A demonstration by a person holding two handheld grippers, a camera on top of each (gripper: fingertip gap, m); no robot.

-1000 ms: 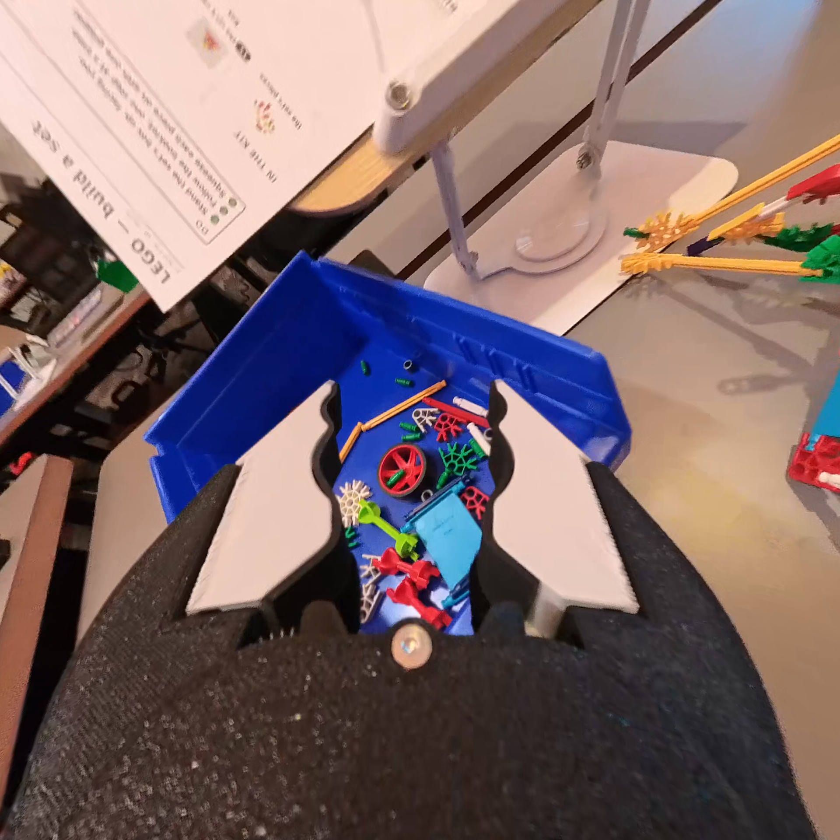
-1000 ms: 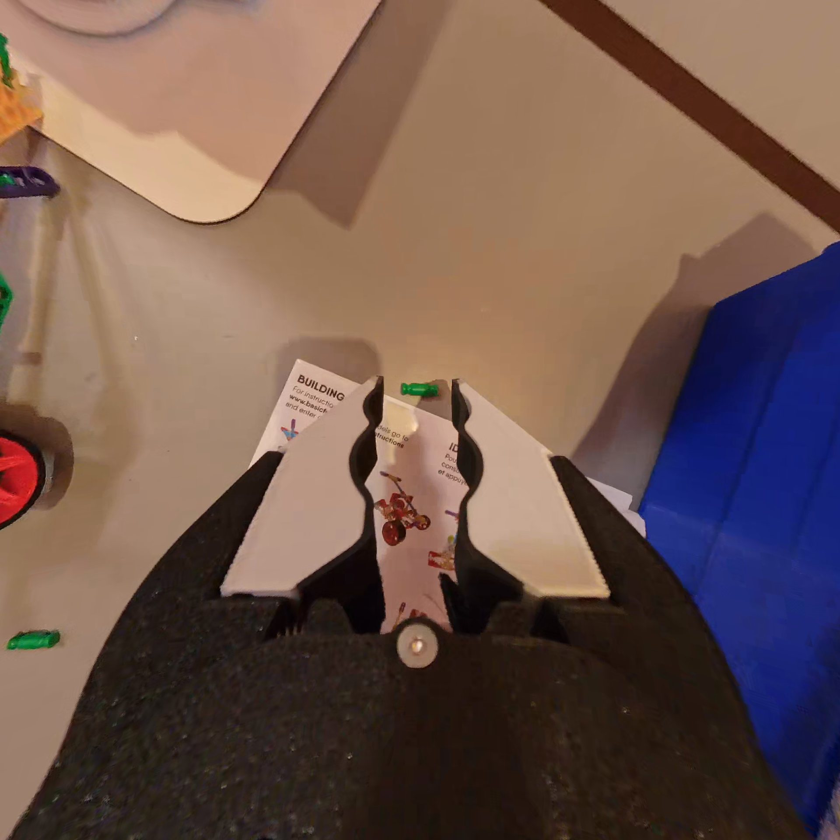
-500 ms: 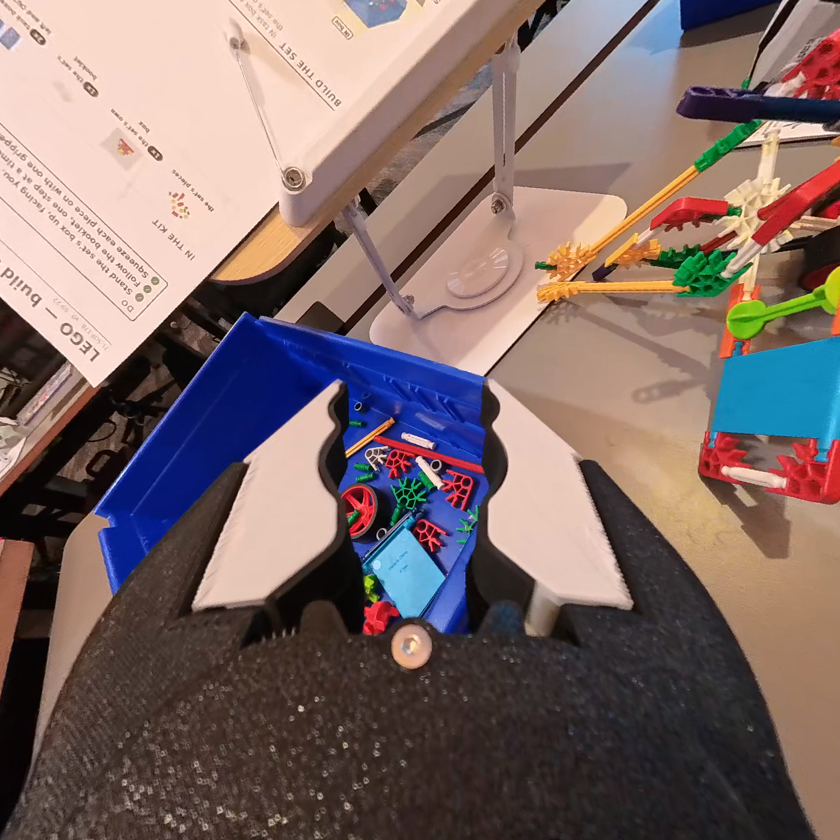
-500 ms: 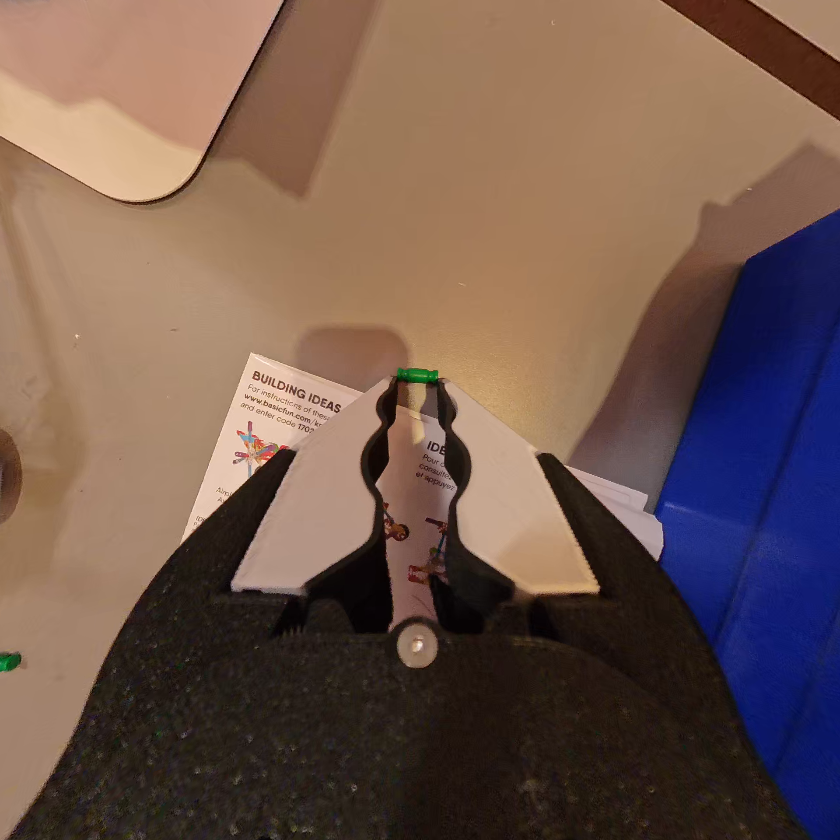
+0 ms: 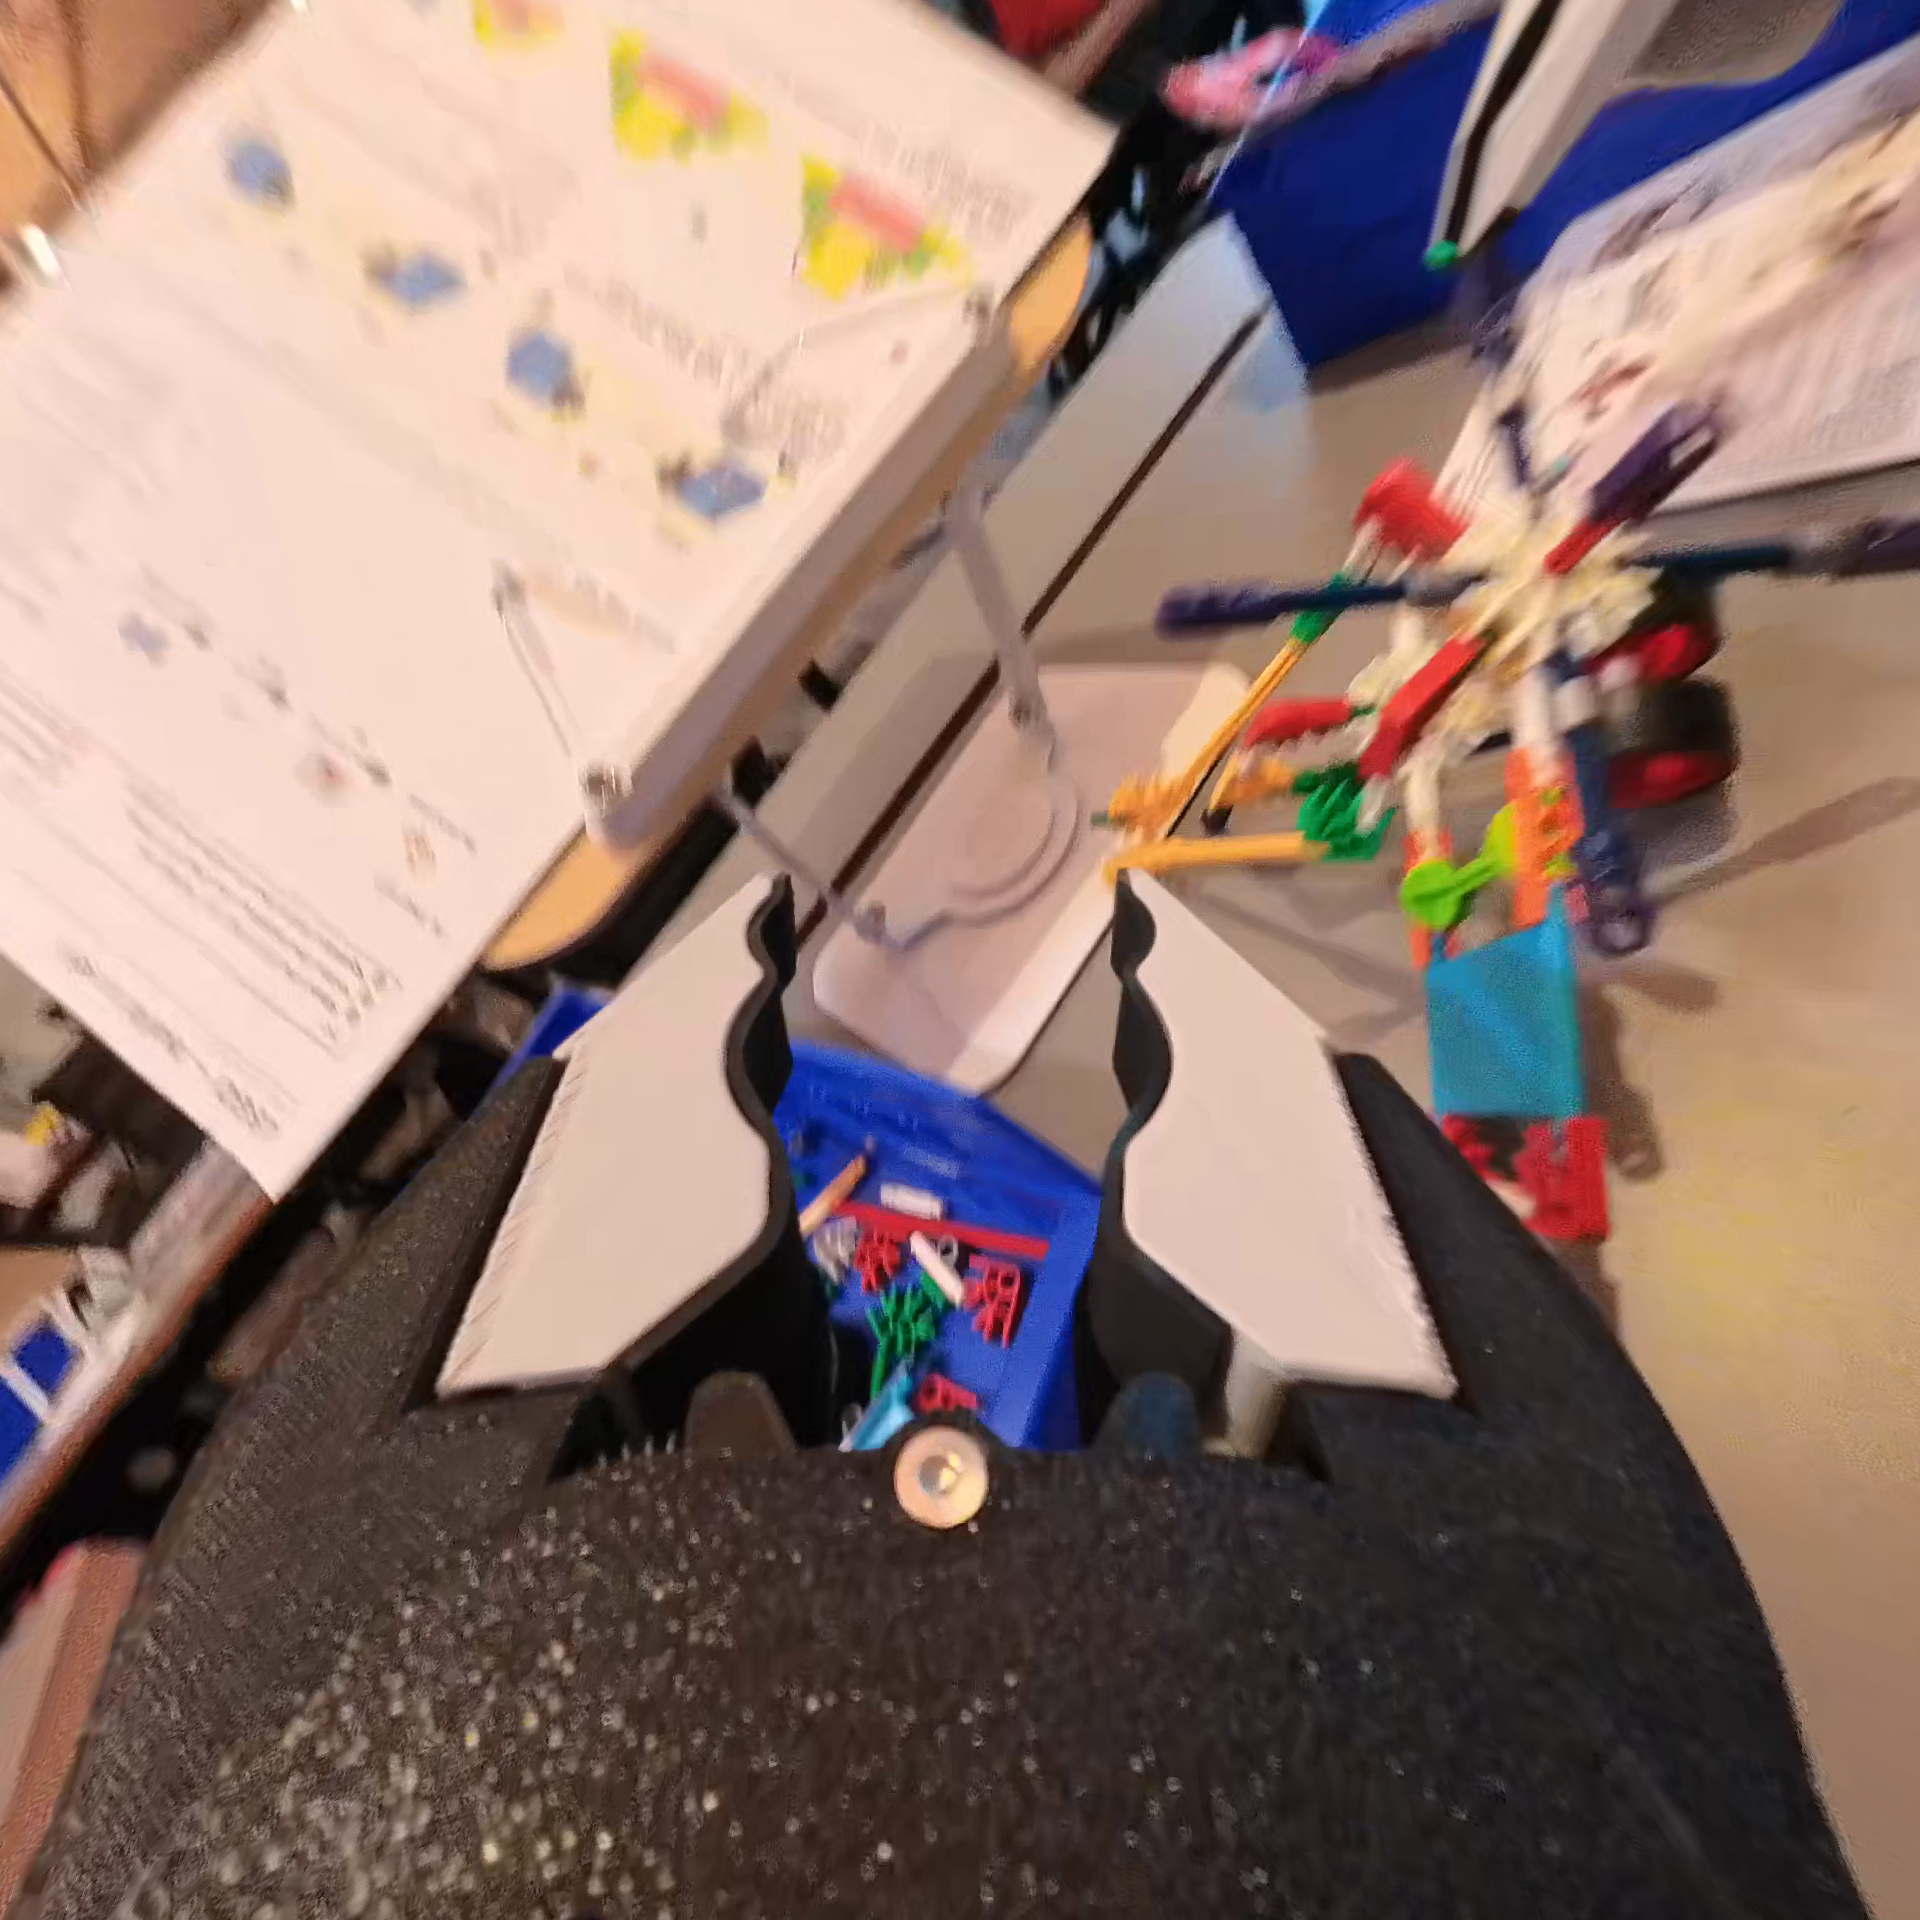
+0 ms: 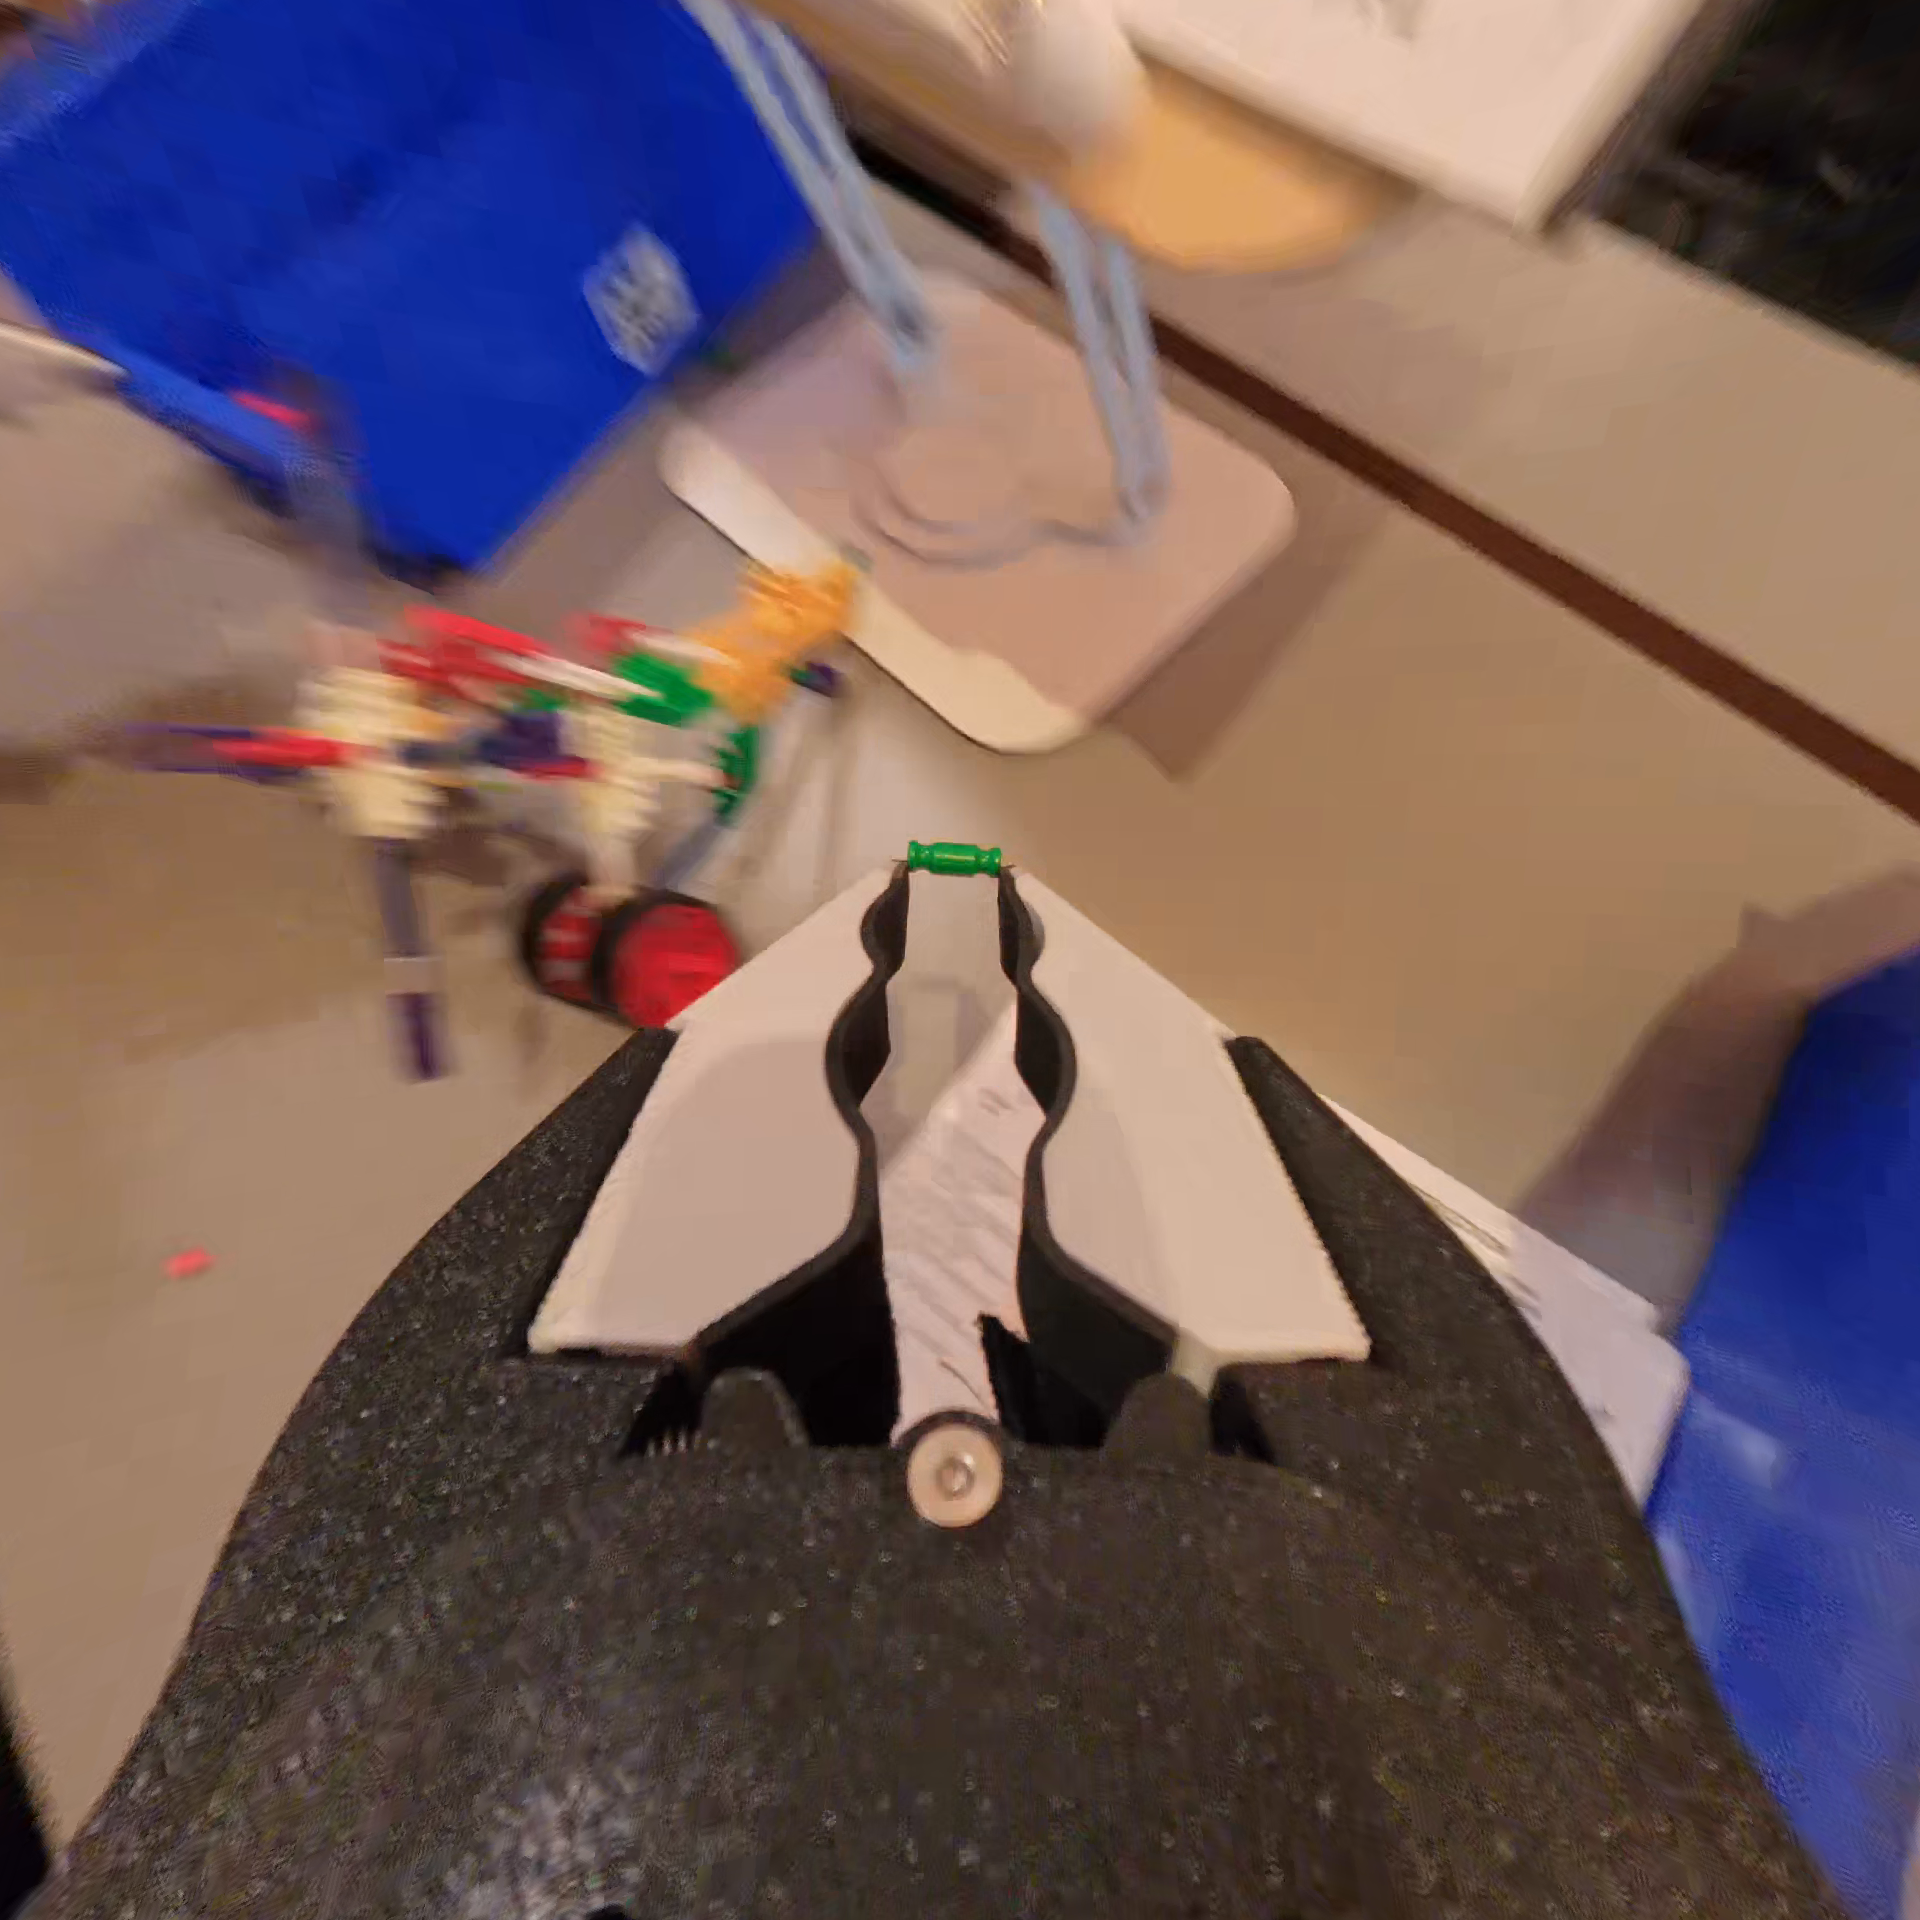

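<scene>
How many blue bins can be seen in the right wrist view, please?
2: one blue bin at upper left, a second blue bin at the right edge; more may lie out of frame.

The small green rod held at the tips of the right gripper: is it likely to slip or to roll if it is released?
The green rod looks hard and smooth, and the right gripper pinches only its two ends, so it could probably slip out. It seems round, so on the table it would likely roll.

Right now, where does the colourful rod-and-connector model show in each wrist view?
Left wrist view: rod-and-connector model upper right, on the table, right of the white stand base.
Right wrist view: model left of centre, blurred.
Shared landmark: the stand base, beside the model's orange end.
</scene>
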